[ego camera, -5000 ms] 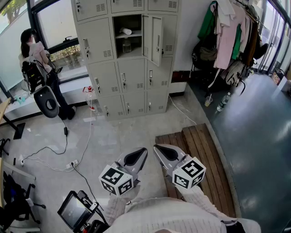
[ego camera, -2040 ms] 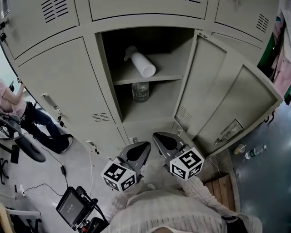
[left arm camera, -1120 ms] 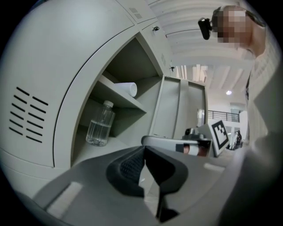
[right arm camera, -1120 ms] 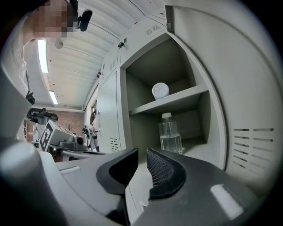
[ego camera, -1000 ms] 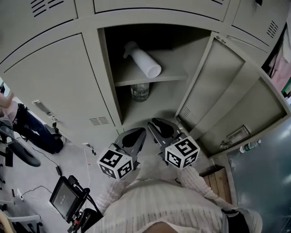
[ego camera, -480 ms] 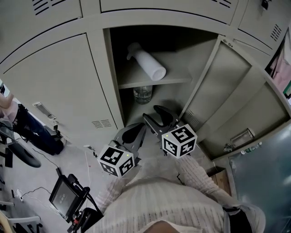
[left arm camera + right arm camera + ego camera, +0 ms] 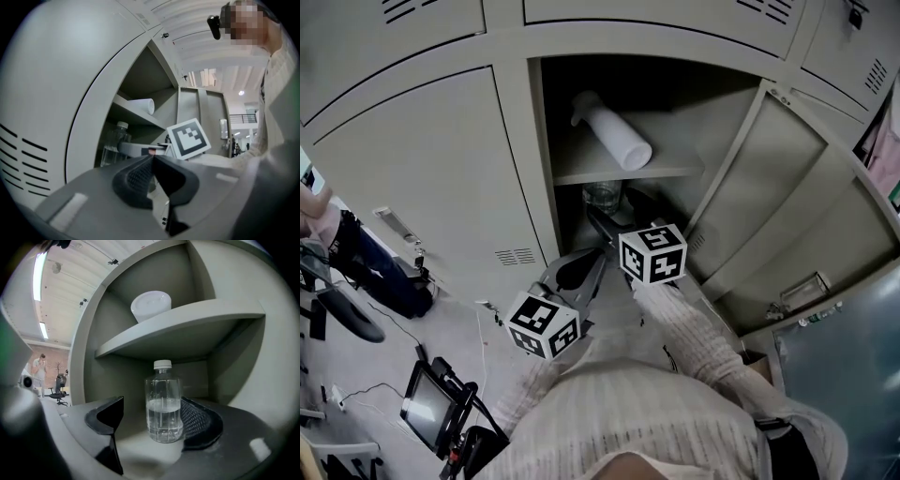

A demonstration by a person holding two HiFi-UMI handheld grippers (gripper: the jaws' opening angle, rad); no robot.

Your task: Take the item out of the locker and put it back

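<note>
- Grey metal locker (image 7: 441, 150) stands with one compartment's door (image 7: 769, 187) swung open to the right.
- Inside, a shelf (image 7: 628, 173) splits the compartment, and a white cylinder (image 7: 614, 131) lies on its side on top of it.
- Beneath the shelf, a clear bottle (image 7: 163, 399) with a white cap stands upright on the compartment floor, partly filled with water.
- The right hand-held gripper (image 7: 152, 404) reaches level into that lower space. Its jaws have just been opening and stand spread, with the bottle between them, nearer the mesh-faced jaw on the right and not squeezed.
- The left hand-held gripper (image 7: 152, 161) hangs outside, just below the opening, its jaws pressed together on nothing.
</note>
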